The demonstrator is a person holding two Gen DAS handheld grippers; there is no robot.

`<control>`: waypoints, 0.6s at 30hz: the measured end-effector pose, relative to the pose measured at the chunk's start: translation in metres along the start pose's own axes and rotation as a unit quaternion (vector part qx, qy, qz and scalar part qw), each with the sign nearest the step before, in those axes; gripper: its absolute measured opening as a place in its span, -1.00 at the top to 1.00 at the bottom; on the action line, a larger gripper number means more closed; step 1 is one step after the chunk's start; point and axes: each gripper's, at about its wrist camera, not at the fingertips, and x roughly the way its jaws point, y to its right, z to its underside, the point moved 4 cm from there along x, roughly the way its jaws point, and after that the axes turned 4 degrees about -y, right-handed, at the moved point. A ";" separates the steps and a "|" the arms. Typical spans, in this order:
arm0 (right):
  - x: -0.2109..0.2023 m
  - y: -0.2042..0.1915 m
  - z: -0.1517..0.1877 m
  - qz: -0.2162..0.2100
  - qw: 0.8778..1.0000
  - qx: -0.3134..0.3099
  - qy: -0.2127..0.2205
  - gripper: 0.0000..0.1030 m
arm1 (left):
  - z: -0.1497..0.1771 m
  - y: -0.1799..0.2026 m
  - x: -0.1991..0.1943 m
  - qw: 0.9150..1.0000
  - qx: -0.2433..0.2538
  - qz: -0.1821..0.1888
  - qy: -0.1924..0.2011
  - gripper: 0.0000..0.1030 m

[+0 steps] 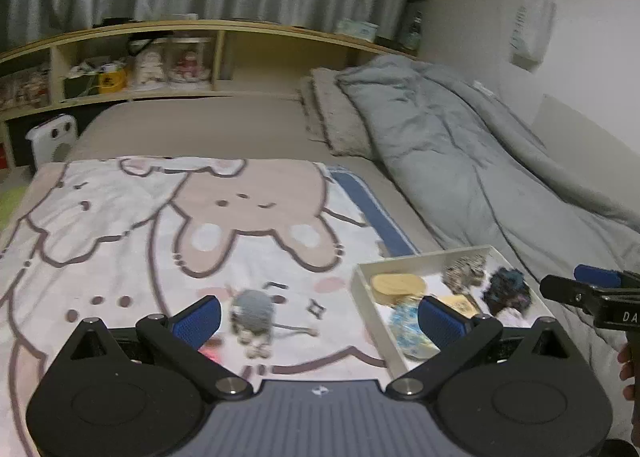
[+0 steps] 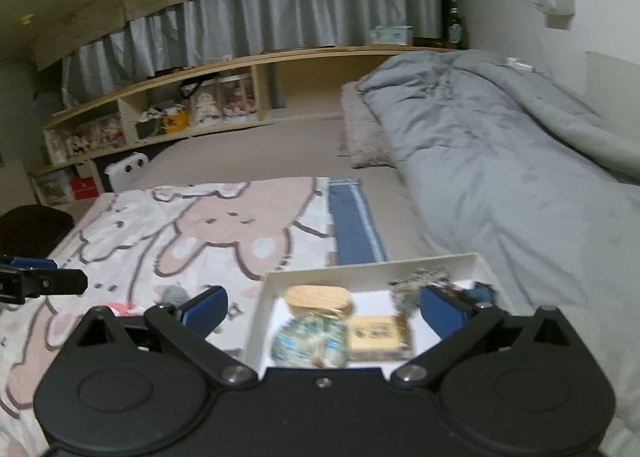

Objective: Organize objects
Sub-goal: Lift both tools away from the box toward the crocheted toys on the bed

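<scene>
1. The left gripper (image 1: 320, 323) hangs over a white blanket with a pink rabbit print (image 1: 140, 225), and its two blue-padded jaws stand wide apart with nothing between them
2. A small grey knitted toy with pale tassels (image 1: 252, 315) lies on this blanket, between the blue pads in the left wrist view, nearer to the left pad; it seems to lie beyond the tips and touches neither pad
3. A shallow white rectangular tray (image 1: 362, 281) sits on the bed just to the right of the blanket, beside a grey quilted duvet (image 1: 460, 161)
4. The right gripper (image 2: 324, 311) hangs over the near part of the tray, also with its jaws wide apart and empty
5. Inside the tray lie an oval tan woven piece (image 2: 320, 297), a blue and white crumpled bundle (image 2: 308, 345), a flat yellowish box with dark print (image 2: 378, 337), a speckled grey-brown fluffy piece (image 2: 416, 281) and a dark blue-purple tuft (image 1: 506, 291)
6. In the right wrist view the grey toy shows only partly behind the left pad
</scene>
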 end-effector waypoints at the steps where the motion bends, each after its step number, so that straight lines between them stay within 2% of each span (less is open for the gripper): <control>1: 0.003 -0.005 -0.002 -0.004 1.000 0.000 0.001 -1.00 | -0.001 -0.006 -0.002 1.000 -0.004 -0.004 0.003 -1.00; 10: 0.034 -0.058 -0.010 -0.047 0.999 -0.003 -0.004 -1.00 | -0.003 -0.054 -0.011 0.998 -0.022 -0.059 0.011 -1.00; 18: 0.066 -0.098 -0.010 -0.072 0.997 -0.007 -0.020 -1.00 | -0.004 -0.090 -0.009 0.995 -0.038 -0.092 0.010 -1.00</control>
